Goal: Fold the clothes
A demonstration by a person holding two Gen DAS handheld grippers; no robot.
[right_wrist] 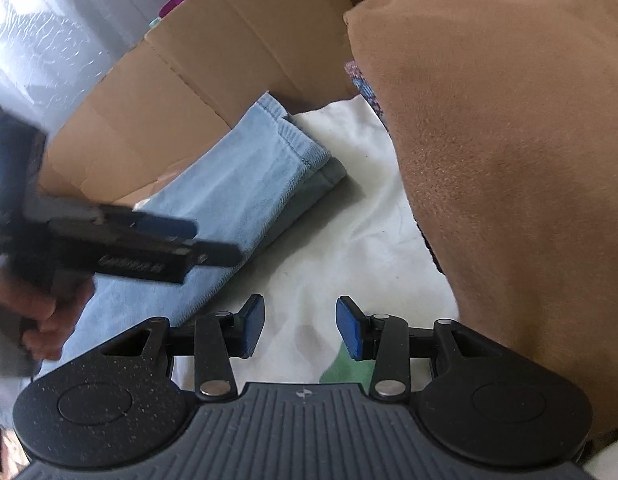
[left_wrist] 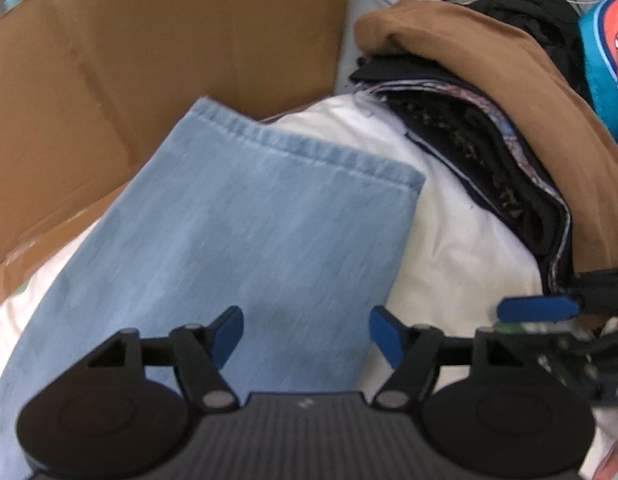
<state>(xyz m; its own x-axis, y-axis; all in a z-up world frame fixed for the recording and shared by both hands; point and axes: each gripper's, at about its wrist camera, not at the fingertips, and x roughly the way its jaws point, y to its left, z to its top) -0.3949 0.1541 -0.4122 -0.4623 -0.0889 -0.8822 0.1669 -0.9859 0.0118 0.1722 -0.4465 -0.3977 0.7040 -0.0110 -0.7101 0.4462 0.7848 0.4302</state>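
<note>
Our left tool (left_wrist: 307,336) hangs open over the blue jeans (left_wrist: 229,240), with nothing between its blue pads. Our right tool (right_wrist: 301,330) is open too, over the white sheet (right_wrist: 329,240), and holds nothing.

The jeans lie flat on the white sheet, just ahead of the left tool and off to the left of the right tool. From the right tool's side we see two layers at the hem (right_wrist: 309,152), so a leg looks doubled over. We cannot tell if more folding is needed.

We think the jeans are thick and a bit heavy. The cloth is rough, not slippery. It bends, but it is stiffer than a shirt. A good place to pinch should be the stitched hem or a side edge, where the cloth is thickest.

To the right of both tools sits a stack of clothes. A soft, fuzzy brown cloth (right_wrist: 509,180) lies on top, over dark layers (left_wrist: 469,152). A cardboard box (left_wrist: 149,60), smooth and stiff, stands beyond the jeans.
</note>
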